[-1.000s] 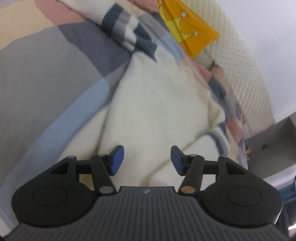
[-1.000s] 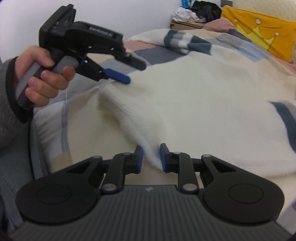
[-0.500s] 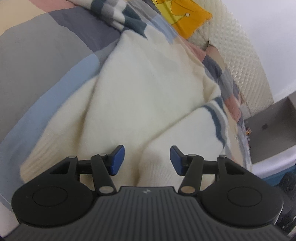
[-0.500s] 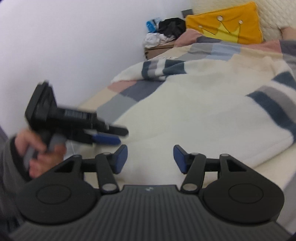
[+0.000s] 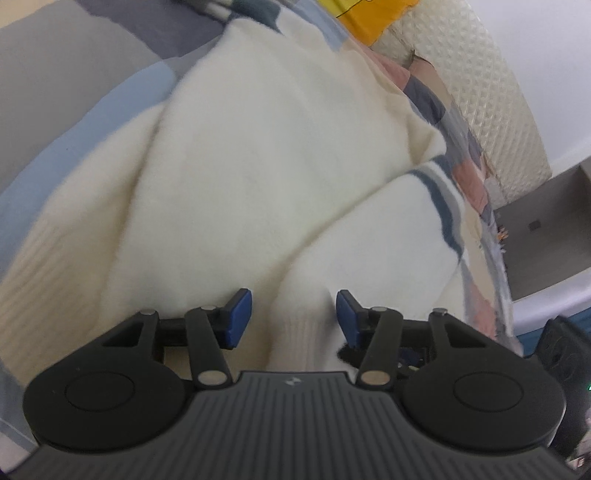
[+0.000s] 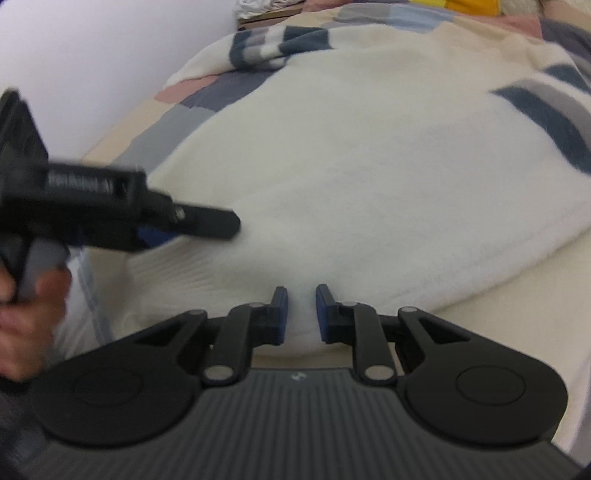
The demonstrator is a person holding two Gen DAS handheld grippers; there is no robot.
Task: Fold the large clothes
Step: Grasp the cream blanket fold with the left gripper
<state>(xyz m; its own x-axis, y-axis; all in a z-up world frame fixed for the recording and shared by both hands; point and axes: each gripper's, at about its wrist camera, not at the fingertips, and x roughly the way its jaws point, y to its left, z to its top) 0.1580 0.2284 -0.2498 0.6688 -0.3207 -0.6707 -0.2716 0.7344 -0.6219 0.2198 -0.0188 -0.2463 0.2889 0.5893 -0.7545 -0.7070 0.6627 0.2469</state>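
A cream sweater (image 5: 258, 166) with navy and grey stripes lies spread on the bed. My left gripper (image 5: 293, 306) hangs low over it. Its jaws are closing, with the ribbed sleeve cuff (image 5: 306, 332) between the blue pads, which stand apart from it. In the right wrist view the sweater (image 6: 369, 166) fills the middle. My right gripper (image 6: 301, 306) is at its near edge, jaws closing narrowly and pinching a fold of cream fabric. The left gripper's black finger (image 6: 214, 221) reaches in from the left above the ribbed hem (image 6: 184, 273), held by a hand (image 6: 26, 325).
A patchwork bedspread (image 5: 55, 92) in grey, blue, pink and beige lies under the sweater. A yellow pillow (image 5: 365, 18) leans on a quilted cream headboard (image 5: 480, 74). A white wall (image 6: 92, 55) runs along the bed's far side. A nightstand with clothes (image 6: 266, 7) stands beyond.
My right gripper opened wide, then closed again on the sweater's near edge. My left gripper came down and forward over the sweater until the sleeve cuff lay between its pads.
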